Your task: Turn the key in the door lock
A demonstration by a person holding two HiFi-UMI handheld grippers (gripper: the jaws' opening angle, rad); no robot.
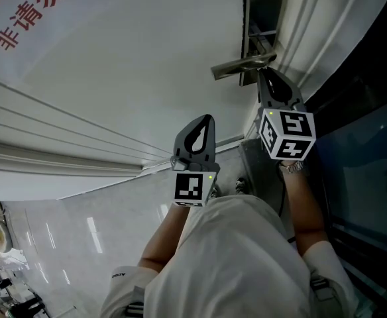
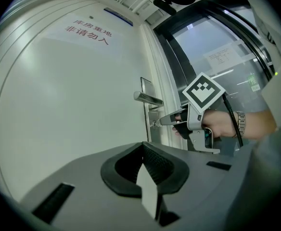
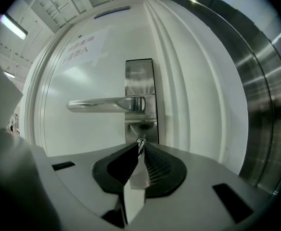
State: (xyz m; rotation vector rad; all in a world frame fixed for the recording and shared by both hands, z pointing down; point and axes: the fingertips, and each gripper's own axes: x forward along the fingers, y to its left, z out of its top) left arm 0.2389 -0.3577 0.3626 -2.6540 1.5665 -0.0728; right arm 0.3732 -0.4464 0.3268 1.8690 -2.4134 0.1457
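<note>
Key (image 3: 140,141) is seated in the door lock (image 3: 140,124), on the lower part of the steel plate, at 6 o'clock from the hub of the lever handle (image 3: 102,104). Working down by size: the white door (image 3: 92,143) fills everything from 9 through 12 o'clock in the right gripper view. The ribbed door frame (image 3: 184,90) runs down the 3 o'clock side, with a brushed metal jamb (image 3: 256,105) beyond it. The handle reaches from the plate toward 9 o'clock, and it lies close over my working line. The right gripper (image 3: 140,147) points about level at the plate, and its jaws are closed on the key's head with only the very tips on it. The left gripper (image 2: 143,146) has its jaws together on nothing. In the head view it is parked at 8 o'clock from the right one, well apart from the lock and facing bare door.

Step in hand, as I judge it, is the turn itself. I should roll the wrist about the line of the key and keep the gripper square to the plate, with no sideways lean and no pull. The tip grip is shallow and could slip off the head. If it slips, I should re-seat deeper before adding torque.

Room is tight at 12 o'clock, where the handle sits, and at 3 o'clock, where the frame ribs are. The marker cube may swing toward either during the roll. There is open room at 6 o'clock below the plate and at 9 o'clock across the plain door face. The left gripper should stay out of the way.
</note>
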